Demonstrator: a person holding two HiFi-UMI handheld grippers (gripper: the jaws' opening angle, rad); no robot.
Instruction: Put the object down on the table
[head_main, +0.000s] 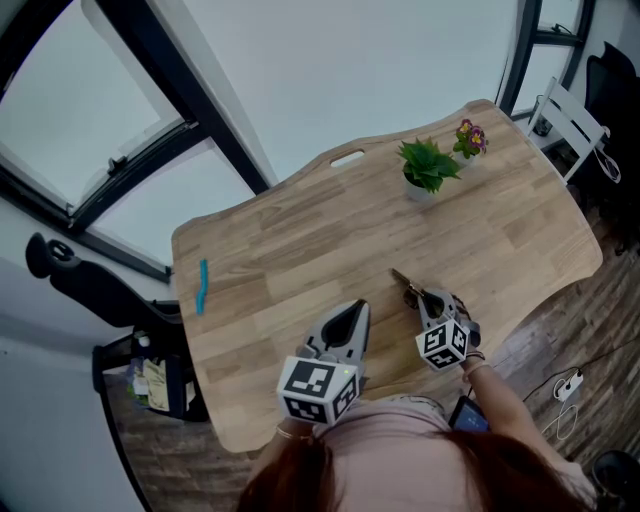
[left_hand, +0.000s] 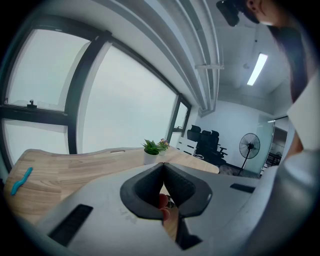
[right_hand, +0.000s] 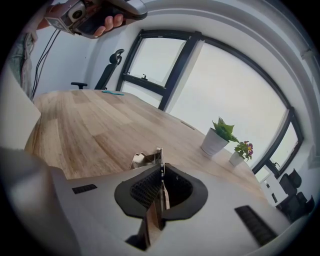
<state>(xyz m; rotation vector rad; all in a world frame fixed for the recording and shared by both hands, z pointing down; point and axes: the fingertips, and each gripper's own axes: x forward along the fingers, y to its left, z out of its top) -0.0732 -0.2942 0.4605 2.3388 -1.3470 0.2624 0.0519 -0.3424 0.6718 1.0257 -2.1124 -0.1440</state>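
The right gripper (head_main: 425, 300) is clenched on a thin metal object (head_main: 403, 281). Its jaws pinch the flat edge of the part, so most of the piece projects forward beyond the tips, towards the middle of the table (head_main: 300, 240). The gripper tilts downward. This attitude suits lowering the projecting end to the wood first, which is judged to be the step in hand.

In the right gripper view, the object (right_hand: 159, 156) appears as a narrow upright plate seen edge-on. A folded, shiny grey tab stands off to its left. Its exact type cannot be determined. It sits low over the near right part of the table. Contact with the surface cannot be confirmed from any view.

The left gripper (head_main: 356, 308) hangs beside the right one over the near edge. The left gripper view shows its tips (left_hand: 163, 166) meeting with nothing gripped. It takes no part in the hold and is judged to be parked clear.

The wood ahead of the object is bare. The potted plant (head_main: 428, 165), the small flowering pot (head_main: 470, 138) and the blue strip (head_main: 202, 285) are all well apart from it.
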